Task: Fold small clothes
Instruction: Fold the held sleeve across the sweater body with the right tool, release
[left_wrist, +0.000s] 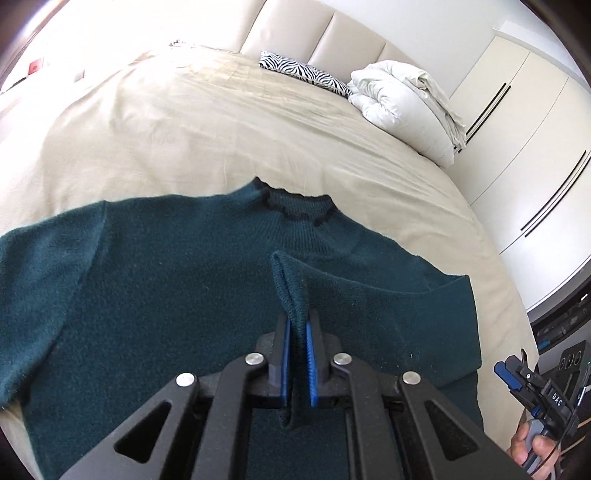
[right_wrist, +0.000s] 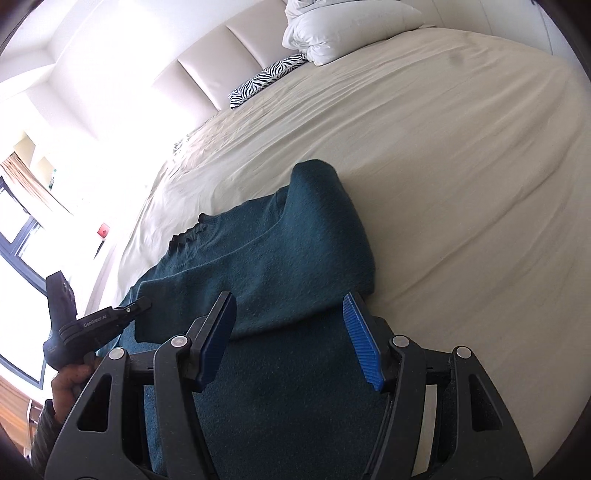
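A dark teal knit sweater (left_wrist: 147, 280) lies flat on the beige bed sheet (left_wrist: 184, 122), its collar (left_wrist: 295, 206) pointing toward the headboard. My left gripper (left_wrist: 297, 328) is shut on a pinched fold of the sweater's knit near the middle of its body. In the right wrist view the sweater (right_wrist: 280, 258) lies with one sleeve folded over the body. My right gripper (right_wrist: 290, 339) is open and empty, held just above the sweater's lower part. The left gripper also shows in the right wrist view (right_wrist: 140, 306).
A white bundled duvet (left_wrist: 402, 103) and a zebra-print pillow (left_wrist: 303, 72) lie at the head of the bed by the padded headboard (left_wrist: 351, 33). White wardrobe doors (left_wrist: 524, 147) stand to the right of the bed. Bright windows (right_wrist: 22, 221) are on the left.
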